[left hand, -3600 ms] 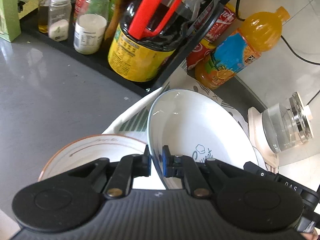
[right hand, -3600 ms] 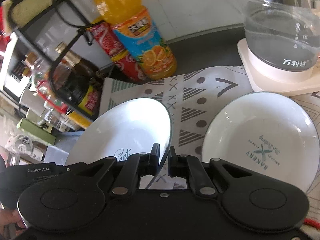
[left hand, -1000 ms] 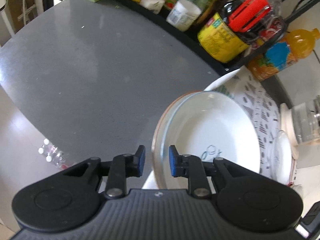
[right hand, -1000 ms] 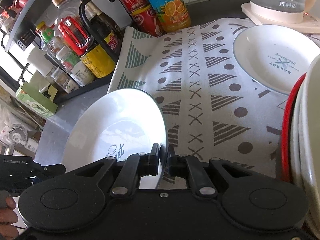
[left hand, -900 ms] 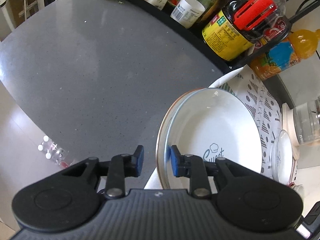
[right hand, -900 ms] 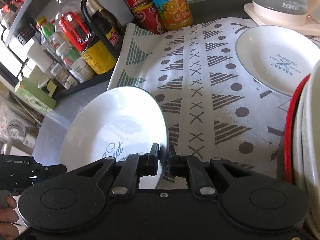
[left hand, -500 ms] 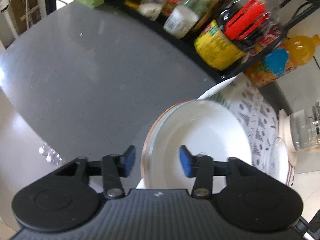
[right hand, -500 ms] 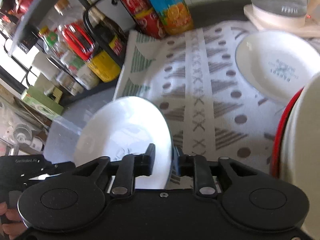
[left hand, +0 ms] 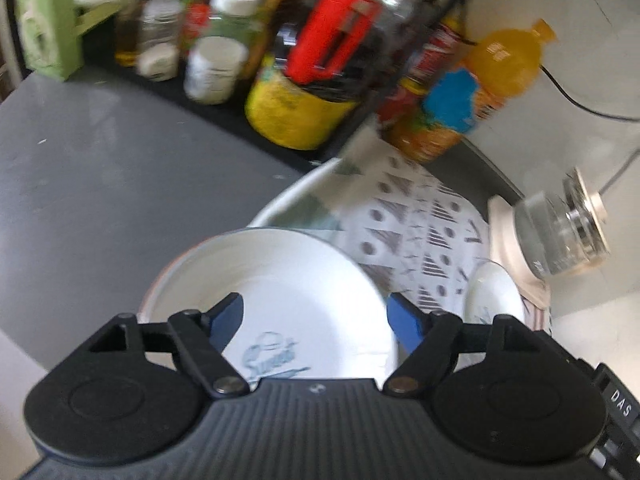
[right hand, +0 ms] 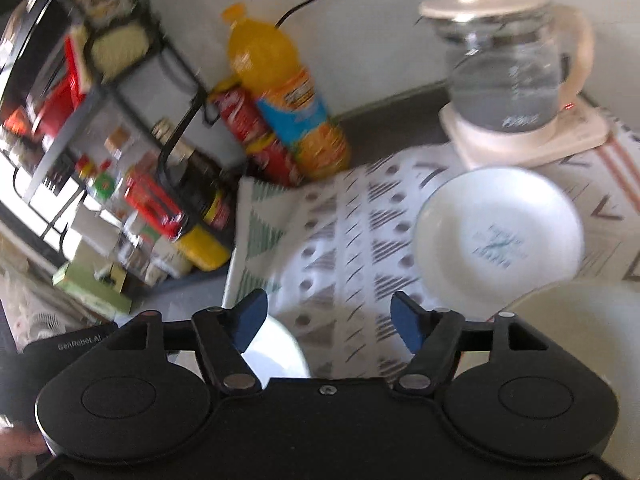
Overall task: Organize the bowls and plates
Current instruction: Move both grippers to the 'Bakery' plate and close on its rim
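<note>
A white plate printed "Sweet" (left hand: 276, 300) lies flat on a plate with an orange-brown rim (left hand: 150, 300) on the grey counter. My left gripper (left hand: 316, 320) hovers above it, jaws opening wide, and its blue pads (left hand: 226, 316) touch nothing. In the right wrist view only an edge of that white plate (right hand: 280, 352) shows low down. My right gripper (right hand: 328, 322) is also opening, with nothing between its fingers. A second white plate with a blue print (right hand: 496, 240) rests on the patterned cloth (right hand: 340, 248).
A black rack (right hand: 100, 120) of bottles and jars lines the far left. An orange juice bottle (right hand: 284, 96) and red cans stand behind the cloth. A glass kettle (right hand: 508, 80) sits at the back right. Cream-coloured stacked bowls (right hand: 580, 320) are close at the right.
Both grippers have let go of the "Sweet" plate, which now lies on the rimmed plate. Both have widened their jaws and drawn up and back from it.
</note>
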